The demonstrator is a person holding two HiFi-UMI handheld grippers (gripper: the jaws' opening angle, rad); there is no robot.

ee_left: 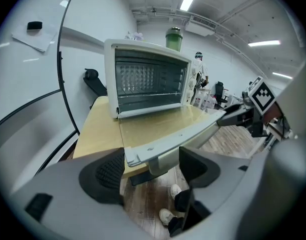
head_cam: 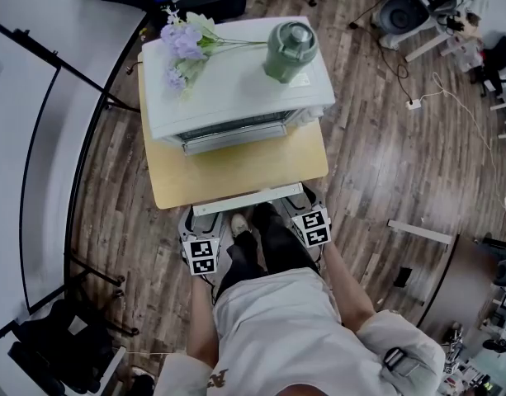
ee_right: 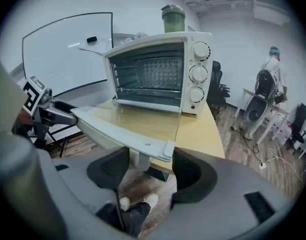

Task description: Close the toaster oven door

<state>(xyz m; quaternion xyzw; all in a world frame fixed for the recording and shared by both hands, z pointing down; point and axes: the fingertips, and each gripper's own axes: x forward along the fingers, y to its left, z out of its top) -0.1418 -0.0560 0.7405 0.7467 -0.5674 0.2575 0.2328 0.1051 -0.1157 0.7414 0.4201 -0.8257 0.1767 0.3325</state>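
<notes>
Toaster oven (head_cam: 236,85) on a small wooden table (head_cam: 236,176), its door (ee_left: 167,129) open and lying about level toward me. I hold one gripper at each front corner.

The oven cavity (ee_right: 148,76) holds a wire rack in front of a ribbed metal back wall. On the oven's flat white top stands a green lidded jar (head_cam: 291,52); it is opaque, so I cannot see what is in it. A spray of purple flowers (head_cam: 182,44) lies beside it, stems pointing at the jar.

The door is a clear glass pane in a white frame, and the table's pale wood shows through it. From the head view only its front rail reads, as a white bar over the table's near edge. Three round white knobs (ee_right: 199,73) line the oven's right panel.

My left gripper (ee_left: 152,169) has its jaws wide apart, with the door's left corner and a handle post between the ribbed black pads. The left pad sits just at the corner and the other stands clear. My right gripper (ee_right: 150,170) is open less far, around the door's right corner. The right pad is close against the corner's end and the left is apart from the post. Whether either pad truly presses, I cannot tell.

My shoes (ee_right: 138,201) show below on the plank floor.
</notes>
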